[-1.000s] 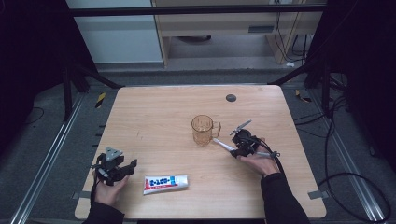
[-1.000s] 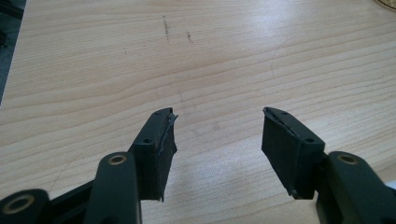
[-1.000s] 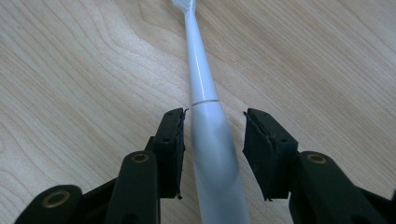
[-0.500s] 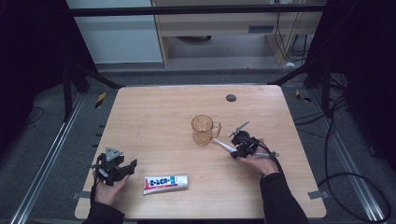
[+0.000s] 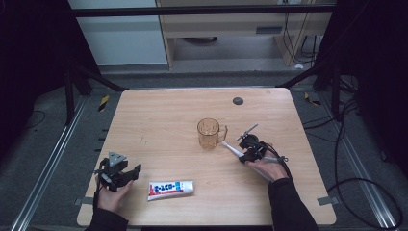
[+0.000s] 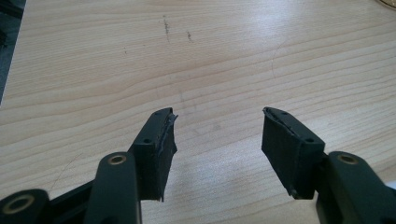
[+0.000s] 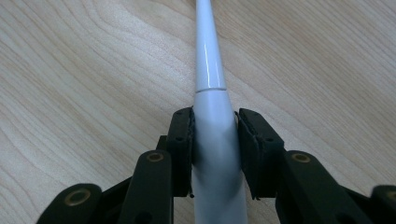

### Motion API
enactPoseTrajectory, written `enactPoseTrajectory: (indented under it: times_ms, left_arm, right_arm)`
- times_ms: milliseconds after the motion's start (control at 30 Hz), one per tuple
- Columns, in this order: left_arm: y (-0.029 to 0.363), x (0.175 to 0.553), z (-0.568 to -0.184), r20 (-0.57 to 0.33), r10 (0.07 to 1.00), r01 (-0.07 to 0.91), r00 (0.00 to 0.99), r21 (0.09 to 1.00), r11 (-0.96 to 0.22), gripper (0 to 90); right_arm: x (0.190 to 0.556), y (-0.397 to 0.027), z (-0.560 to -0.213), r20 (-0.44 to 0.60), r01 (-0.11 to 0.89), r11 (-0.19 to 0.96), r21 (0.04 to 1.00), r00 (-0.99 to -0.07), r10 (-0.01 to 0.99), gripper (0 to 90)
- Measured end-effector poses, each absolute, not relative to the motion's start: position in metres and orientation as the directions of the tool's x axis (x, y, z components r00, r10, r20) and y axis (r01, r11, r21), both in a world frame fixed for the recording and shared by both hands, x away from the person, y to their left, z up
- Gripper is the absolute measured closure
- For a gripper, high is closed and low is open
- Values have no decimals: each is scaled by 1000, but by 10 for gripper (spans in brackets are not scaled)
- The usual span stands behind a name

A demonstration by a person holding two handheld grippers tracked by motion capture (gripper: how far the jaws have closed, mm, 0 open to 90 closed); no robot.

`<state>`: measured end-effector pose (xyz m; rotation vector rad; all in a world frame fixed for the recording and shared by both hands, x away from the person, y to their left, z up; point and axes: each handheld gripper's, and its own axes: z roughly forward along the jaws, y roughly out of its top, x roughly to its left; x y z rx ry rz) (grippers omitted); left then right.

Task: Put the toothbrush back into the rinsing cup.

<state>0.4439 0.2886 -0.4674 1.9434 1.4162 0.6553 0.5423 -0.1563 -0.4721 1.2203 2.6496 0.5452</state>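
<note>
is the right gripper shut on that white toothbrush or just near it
Shut on it. In the right gripper view both jaws of the right gripper press against the sides of the white toothbrush handle, with no gap showing.

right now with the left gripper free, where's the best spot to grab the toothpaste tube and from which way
Grip the toothpaste tube across its flat middle, coming down from above with the jaws spanning its short width. It lies flat on the table, long axis running left to right, just right of the open left gripper, so a short sideways move should probably reach it.

Mug (image 5: 209, 133) mid-table (image 5: 159, 120), toothbrush (image 5: 232, 149) just right of it, toothpaste tube (image 5: 171, 188) nearer the front left
</note>
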Motion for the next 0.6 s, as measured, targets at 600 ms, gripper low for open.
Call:
enactPoseTrajectory:
  times_ms: [600]
  left_arm:
    - [288,443,-467,23,955,636,296,741,-215,432]
  right_arm:
    - [526,-157,-454,6,668,623,406,-684,730,678]
